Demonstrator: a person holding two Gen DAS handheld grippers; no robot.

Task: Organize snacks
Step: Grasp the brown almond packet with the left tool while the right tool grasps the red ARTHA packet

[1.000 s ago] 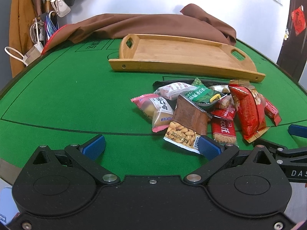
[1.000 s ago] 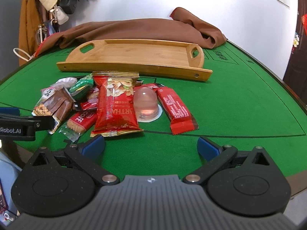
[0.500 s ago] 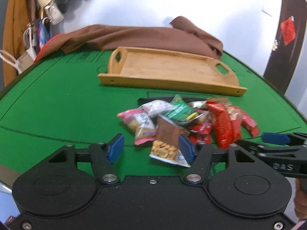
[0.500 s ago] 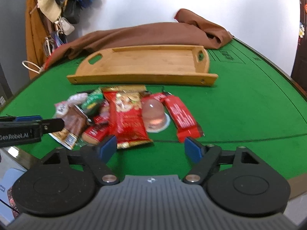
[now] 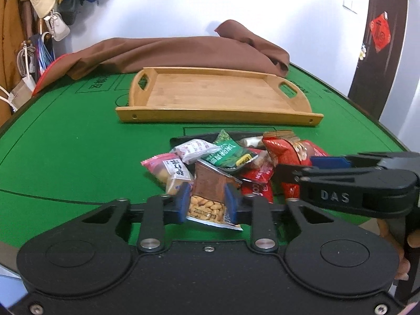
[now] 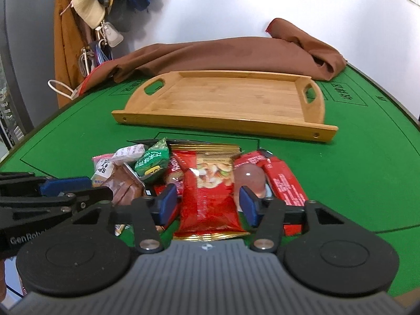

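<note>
Brown peanut packet (image 5: 210, 197) being clamped by left gripper (image 5: 206, 203); right gripper (image 6: 207, 204) jaws closing around red foil bag (image 6: 208, 197), not yet pinching. Pick step; next: lifting both toward empty bamboo tray (image 5: 218, 110).

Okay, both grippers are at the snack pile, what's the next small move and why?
Probably finish closing the right gripper, then lift both packets toward the empty wooden tray. The left gripper already pinches the brown peanut packet; the right jaws are closing around the red snack bag.

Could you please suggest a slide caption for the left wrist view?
Left gripper shut on a brown peanut packet at the snack pile's near edge, wooden tray beyond.
</note>
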